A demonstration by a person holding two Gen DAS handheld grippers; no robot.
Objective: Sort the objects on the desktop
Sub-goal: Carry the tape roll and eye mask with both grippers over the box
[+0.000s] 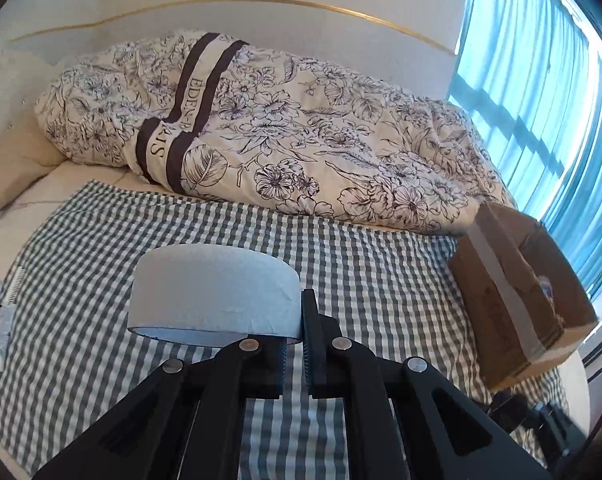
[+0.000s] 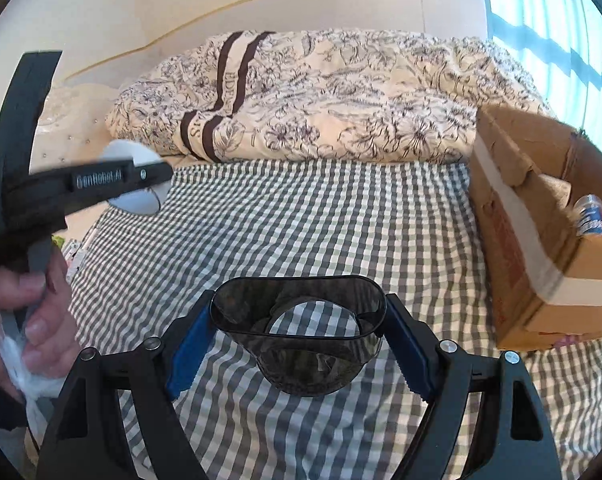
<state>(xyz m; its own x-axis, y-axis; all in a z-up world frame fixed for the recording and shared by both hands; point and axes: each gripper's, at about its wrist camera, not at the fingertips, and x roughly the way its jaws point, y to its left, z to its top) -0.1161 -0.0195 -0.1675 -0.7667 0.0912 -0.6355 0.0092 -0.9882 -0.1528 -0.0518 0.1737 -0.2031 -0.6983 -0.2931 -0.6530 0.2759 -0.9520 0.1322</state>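
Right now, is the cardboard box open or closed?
Open. The cardboard box has its top flaps up, and a blue can shows inside.

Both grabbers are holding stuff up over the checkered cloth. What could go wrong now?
The left gripper pinches only the wall of the white tape roll, so the roll might swing or slip out. The right gripper squeezes a see-through dark cup that looks bent and could pop free. The cardboard box has torn flaps that could snag things.

Grey-white checked cloth, floral quilt, brown box.
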